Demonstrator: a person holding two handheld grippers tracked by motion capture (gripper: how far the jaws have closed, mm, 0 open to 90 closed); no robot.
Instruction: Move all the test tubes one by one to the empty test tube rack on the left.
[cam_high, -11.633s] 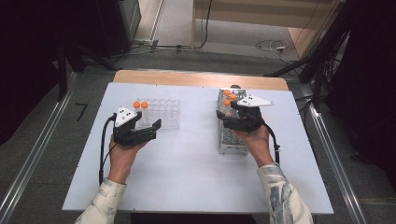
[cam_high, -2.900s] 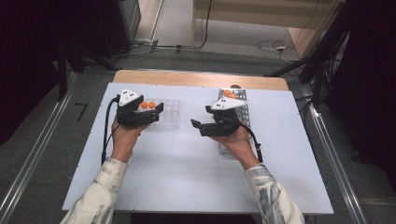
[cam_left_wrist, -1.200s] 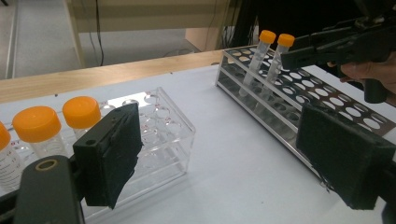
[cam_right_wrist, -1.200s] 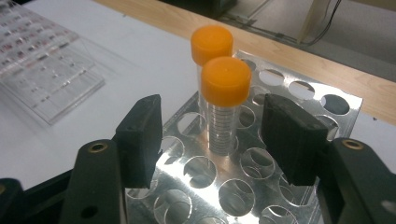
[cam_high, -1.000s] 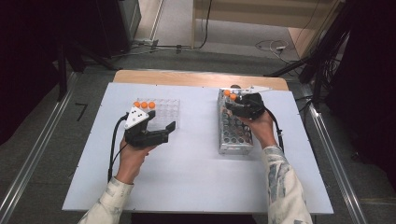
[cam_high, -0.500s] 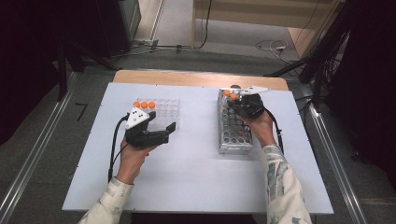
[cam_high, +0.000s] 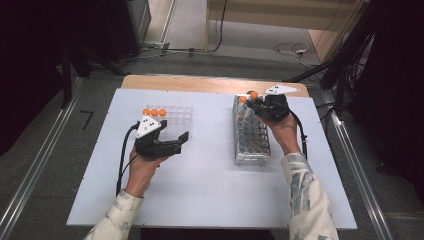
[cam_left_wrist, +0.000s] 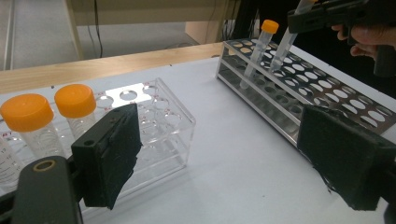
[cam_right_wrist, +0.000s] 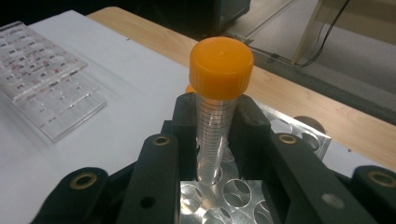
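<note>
At the far end of the metal rack (cam_high: 251, 134), the right claw (cam_right_wrist: 215, 135) has just been closing and now clamps an orange-capped tube (cam_right_wrist: 219, 98), its tip at a rack hole and hidden behind the pads. A second capped tube (cam_left_wrist: 259, 46) stands just beside it. Printed graduations ring the gripped tube, unreadable. The left claw (cam_high: 172, 147) hangs open beside the clear rack (cam_high: 175, 120), whose red markings blur; its capped tubes (cam_left_wrist: 46, 112) are cut off by the frame. Bare worktop (cam_high: 210, 180) lies between both racks.
</note>
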